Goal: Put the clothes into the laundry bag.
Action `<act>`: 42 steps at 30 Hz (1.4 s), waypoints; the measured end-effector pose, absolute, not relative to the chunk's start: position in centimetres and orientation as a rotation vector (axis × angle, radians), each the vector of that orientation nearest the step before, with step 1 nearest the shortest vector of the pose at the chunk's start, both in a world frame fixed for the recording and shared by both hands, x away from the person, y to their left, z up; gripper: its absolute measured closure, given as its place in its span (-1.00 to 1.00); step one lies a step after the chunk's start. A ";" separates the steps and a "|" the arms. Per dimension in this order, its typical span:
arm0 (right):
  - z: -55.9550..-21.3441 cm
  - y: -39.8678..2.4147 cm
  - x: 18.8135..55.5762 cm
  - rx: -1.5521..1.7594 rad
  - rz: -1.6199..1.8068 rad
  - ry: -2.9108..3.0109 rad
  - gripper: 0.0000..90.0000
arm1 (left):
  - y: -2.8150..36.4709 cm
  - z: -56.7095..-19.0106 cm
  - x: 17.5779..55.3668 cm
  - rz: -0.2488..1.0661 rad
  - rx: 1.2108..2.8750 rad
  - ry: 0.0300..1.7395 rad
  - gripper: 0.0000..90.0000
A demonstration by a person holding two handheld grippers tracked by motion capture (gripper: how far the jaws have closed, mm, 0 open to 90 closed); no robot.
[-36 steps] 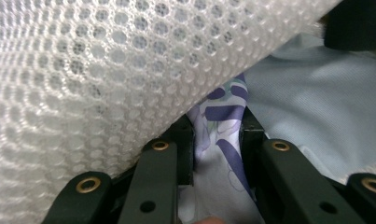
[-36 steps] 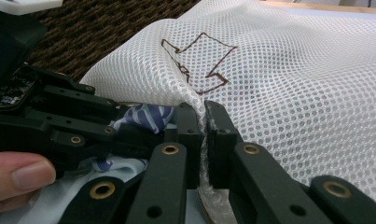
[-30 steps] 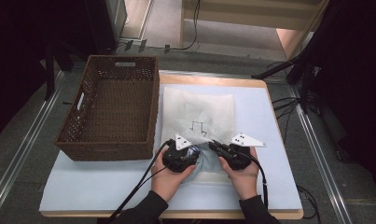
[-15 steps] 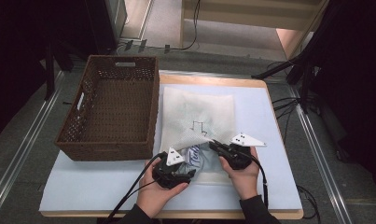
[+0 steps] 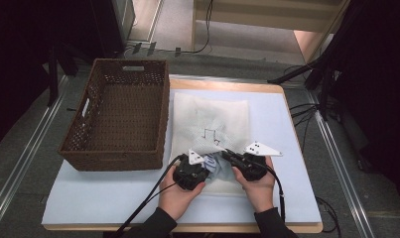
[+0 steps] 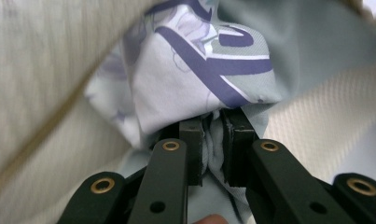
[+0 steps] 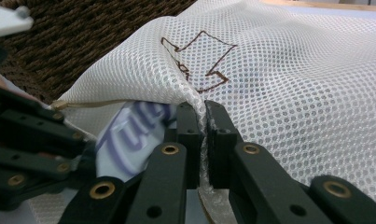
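So what matters here is where the bag's mouth sits relative to the cloth. The white mesh laundry bag with a brown arrow drawn on it [image 5: 211,130] lies flat on the table [image 5: 88,198], its long axis running from the bottom of the high view toward the top, open end at the bottom, right at the person's hands. The right tongs [image 7: 200,122] are pressed together on the upper edge of that opening, pinching the mesh and holding it lifted. The left tongs [image 6: 212,125] have just been closing and now pinch a bunched fold of the pale cloth with purple lettering [image 6: 199,70], which sits right at the mouth, bottom centre of the high view, just left of the right tongs. I'd say the push has to go straight up-frame, under the lifted edge. The brown wicker basket [image 5: 119,114] sits to the left, apart from the action.
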State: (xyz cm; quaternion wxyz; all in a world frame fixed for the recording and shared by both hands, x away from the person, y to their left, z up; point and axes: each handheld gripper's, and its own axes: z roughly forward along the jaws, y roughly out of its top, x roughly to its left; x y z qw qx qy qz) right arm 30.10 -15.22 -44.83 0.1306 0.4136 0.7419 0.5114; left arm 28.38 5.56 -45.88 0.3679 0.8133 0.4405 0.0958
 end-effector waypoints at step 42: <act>-45.1 -15.2 30.2 1.209 1.471 2.167 0.92 | 6.6 -46.9 27.0 0.281 2.110 1.104 1.00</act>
